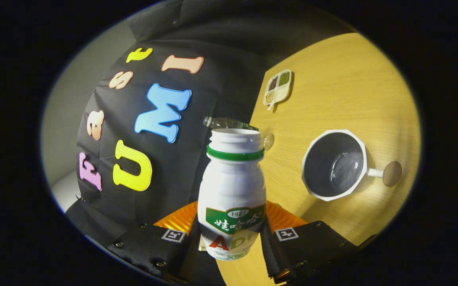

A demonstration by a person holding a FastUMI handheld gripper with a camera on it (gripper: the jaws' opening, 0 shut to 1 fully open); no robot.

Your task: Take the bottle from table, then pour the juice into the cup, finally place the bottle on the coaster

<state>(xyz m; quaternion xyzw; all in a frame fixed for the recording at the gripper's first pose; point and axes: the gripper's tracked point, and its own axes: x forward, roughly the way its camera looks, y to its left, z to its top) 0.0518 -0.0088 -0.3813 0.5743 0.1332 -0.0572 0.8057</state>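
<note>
bottle [232, 190] between the jaws; cup [334, 165] on table [344, 91] beside it.

Bottle held tilted beside the cup

The white bottle [232, 194], open at its green-ringed neck, was clamped between the two fingers of the gripper [231, 238], both pressed against its lower body. It was seen tilted against the wooden table [344, 79]. A white cup [334, 165] with a dark inside was placed just beside the bottle. A clear plastic bottle [233, 125] lay past the held bottle's mouth, and a small divided dish [278, 87] sat farther off.
</note>
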